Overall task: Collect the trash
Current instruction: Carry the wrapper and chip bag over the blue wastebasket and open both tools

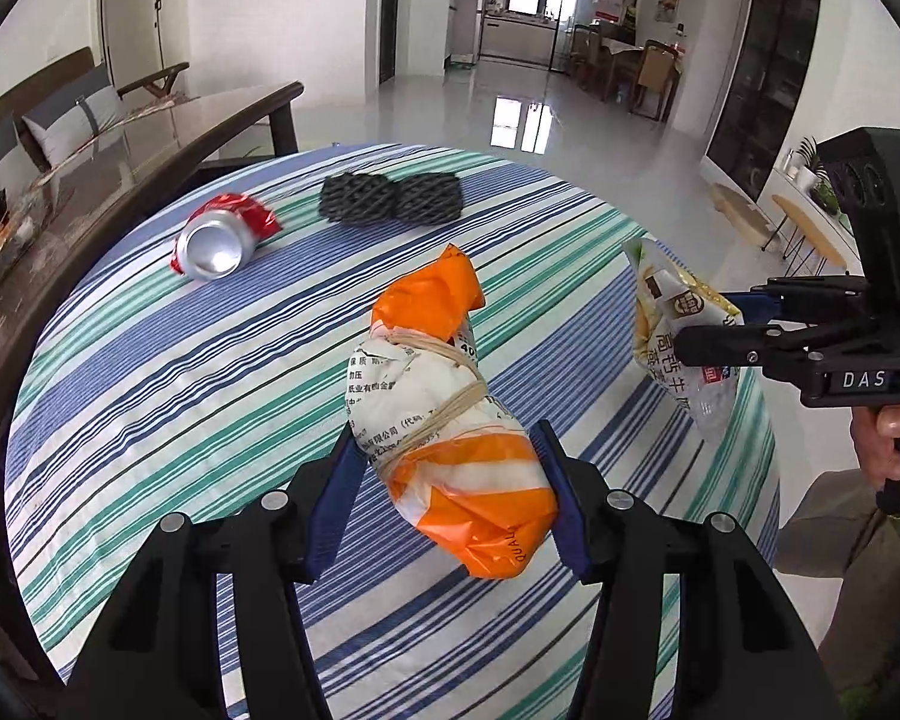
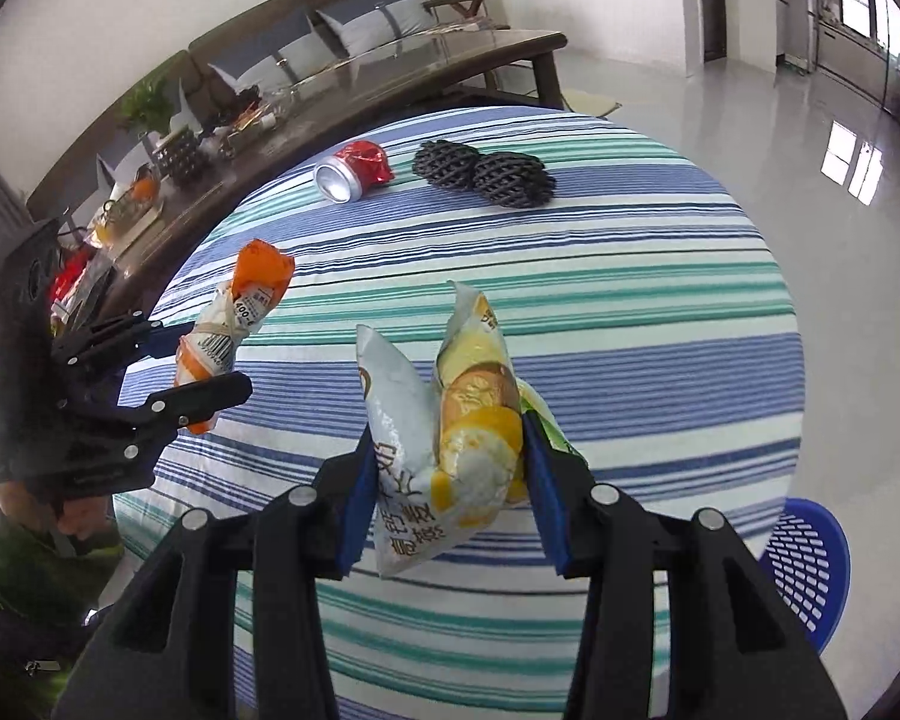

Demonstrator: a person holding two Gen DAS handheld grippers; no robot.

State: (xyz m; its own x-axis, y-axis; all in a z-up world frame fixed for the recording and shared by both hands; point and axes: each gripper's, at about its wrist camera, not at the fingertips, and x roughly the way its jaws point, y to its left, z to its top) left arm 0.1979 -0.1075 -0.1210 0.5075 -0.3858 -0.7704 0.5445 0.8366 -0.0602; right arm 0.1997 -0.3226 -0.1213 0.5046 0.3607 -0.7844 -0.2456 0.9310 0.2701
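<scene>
My left gripper (image 1: 447, 456) is shut on an orange and white wrapper bundle (image 1: 444, 414) tied with string, held above the striped tablecloth (image 1: 168, 396). The right wrist view shows that bundle (image 2: 228, 330) in the left gripper (image 2: 204, 360) at the left. My right gripper (image 2: 444, 468) is shut on a crumpled white and yellow snack bag (image 2: 450, 432), also lifted off the cloth. That bag (image 1: 672, 312) hangs at the right of the left wrist view, in the right gripper (image 1: 711, 324). A crushed red can (image 1: 222, 237) and black foam netting (image 1: 390, 198) lie on the far part of the table.
A dark wooden coffee table (image 1: 150, 144) with clutter runs along the left, a sofa (image 2: 306, 36) behind it. A blue perforated plastic basket (image 2: 804, 558) stands on the floor at the table's right edge. A hand (image 1: 888, 432) holds the right gripper's handle. Glossy floor (image 1: 510, 102) lies beyond.
</scene>
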